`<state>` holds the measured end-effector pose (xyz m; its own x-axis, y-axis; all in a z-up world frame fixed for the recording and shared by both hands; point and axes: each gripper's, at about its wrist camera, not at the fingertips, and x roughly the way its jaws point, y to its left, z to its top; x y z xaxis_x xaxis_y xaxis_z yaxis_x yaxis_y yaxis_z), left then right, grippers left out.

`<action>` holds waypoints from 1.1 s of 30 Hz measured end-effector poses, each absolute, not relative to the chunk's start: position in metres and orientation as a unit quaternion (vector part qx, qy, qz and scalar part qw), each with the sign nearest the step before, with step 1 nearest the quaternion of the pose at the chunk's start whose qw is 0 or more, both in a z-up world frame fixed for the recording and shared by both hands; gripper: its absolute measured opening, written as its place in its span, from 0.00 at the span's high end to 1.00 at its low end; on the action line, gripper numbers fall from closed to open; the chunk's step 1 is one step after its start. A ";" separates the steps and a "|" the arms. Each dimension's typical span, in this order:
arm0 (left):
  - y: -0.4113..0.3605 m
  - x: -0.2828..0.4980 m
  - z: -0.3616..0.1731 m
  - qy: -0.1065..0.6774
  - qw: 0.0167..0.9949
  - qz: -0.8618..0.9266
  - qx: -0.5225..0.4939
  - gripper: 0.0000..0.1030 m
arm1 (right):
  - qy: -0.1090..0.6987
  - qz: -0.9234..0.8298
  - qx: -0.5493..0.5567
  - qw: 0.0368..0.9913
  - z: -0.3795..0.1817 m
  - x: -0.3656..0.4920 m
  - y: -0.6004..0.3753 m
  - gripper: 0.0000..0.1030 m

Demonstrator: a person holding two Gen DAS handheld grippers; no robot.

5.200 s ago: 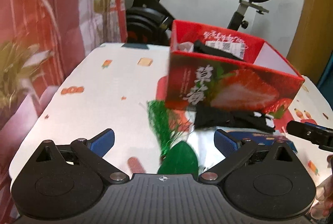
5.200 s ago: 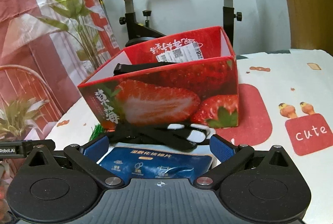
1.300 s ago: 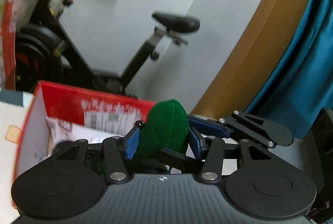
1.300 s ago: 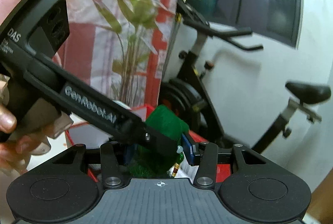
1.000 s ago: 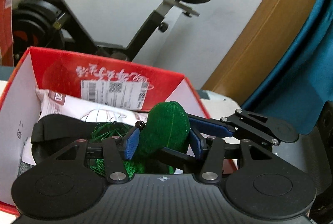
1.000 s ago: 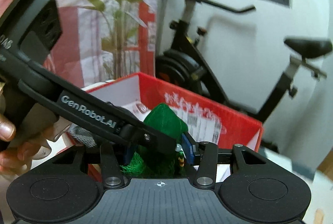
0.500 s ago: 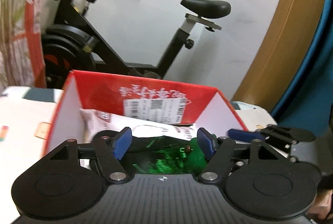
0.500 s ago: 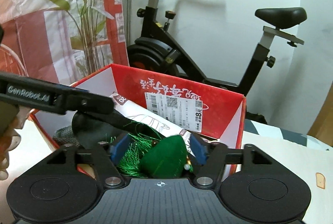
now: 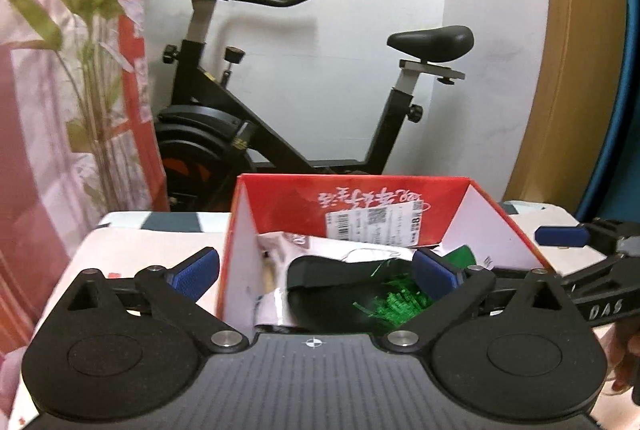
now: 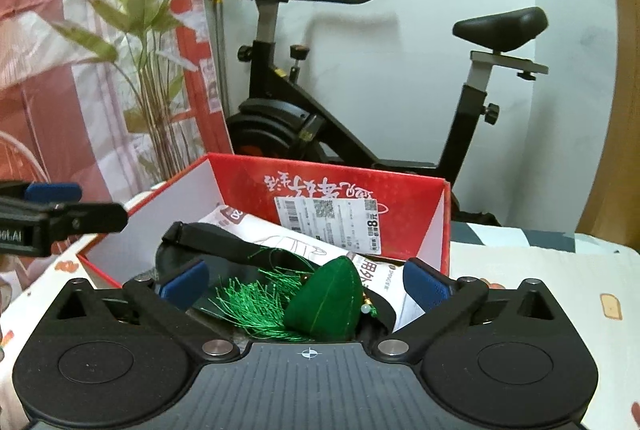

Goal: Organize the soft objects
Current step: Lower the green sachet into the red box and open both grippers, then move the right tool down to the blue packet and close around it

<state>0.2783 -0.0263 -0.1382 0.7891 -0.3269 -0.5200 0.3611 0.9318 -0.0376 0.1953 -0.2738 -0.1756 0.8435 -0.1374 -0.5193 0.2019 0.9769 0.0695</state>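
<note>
A green stuffed pouch with a green tassel point(image 10: 324, 304) lies inside the red strawberry box point(image 10: 332, 186), on top of a black strap point(image 10: 208, 240) and white packets point(image 10: 276, 230). My right gripper point(image 10: 306, 280) hovers just in front of the pouch, its jaws opening wide and touching nothing. My left gripper point(image 9: 316, 268) is also opening wide at the box's point(image 9: 352, 194) near left corner, its pads clear of everything; only the tassel point(image 9: 396, 300) and strap point(image 9: 320, 268) show between them. The right gripper's finger point(image 9: 560, 235) appears at the right edge of the left wrist view.
A black exercise bike point(image 9: 256, 134) stands behind the table against a white wall. A pink curtain with a plant print point(image 10: 120, 50) hangs at the left. The patterned tablecloth point(image 10: 540, 270) spreads right of the box. A hand point(image 9: 624, 358) holds the right gripper's handle.
Both grippers held the green pouch together over the box a second ago. Both jaws have opened, the pouch has dropped into the box, and the left gripper has drawn back and to the left.
</note>
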 end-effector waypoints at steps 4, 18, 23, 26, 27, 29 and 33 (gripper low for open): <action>-0.018 0.262 -0.136 0.262 0.949 -0.171 0.038 0.00 | 0.253 -0.094 0.068 0.960 -0.173 0.183 -0.265 0.00; 0.016 0.214 -0.139 0.265 0.956 -0.124 0.021 0.00 | 0.226 -0.077 0.068 0.969 -0.170 0.142 -0.219 0.00; 0.025 0.198 -0.147 0.274 0.956 -0.103 0.017 0.00 | 0.225 -0.076 0.070 0.969 -0.179 0.127 -0.206 0.00; 0.030 0.188 -0.154 0.279 0.956 -0.094 0.009 0.00 | 0.227 -0.081 0.078 0.967 -0.188 0.118 -0.201 0.00; 0.032 0.185 -0.156 0.282 0.955 -0.091 0.005 0.00 | 0.229 -0.083 0.081 0.967 -0.191 0.115 -0.200 0.00; 0.034 0.180 -0.162 0.287 0.954 -0.090 0.001 0.00 | 0.231 -0.087 0.087 0.965 -0.198 0.110 -0.197 0.00; 0.034 0.170 -0.171 0.295 0.952 -0.088 0.006 0.00 | 0.237 -0.097 0.091 0.962 -0.212 0.100 -0.192 0.00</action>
<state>0.1705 0.0337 -0.1713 0.8110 -0.1638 -0.5617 0.1708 0.9845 -0.0405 0.1003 -0.1925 -0.2122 0.8691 -0.1433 -0.4734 0.2294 0.9647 0.1292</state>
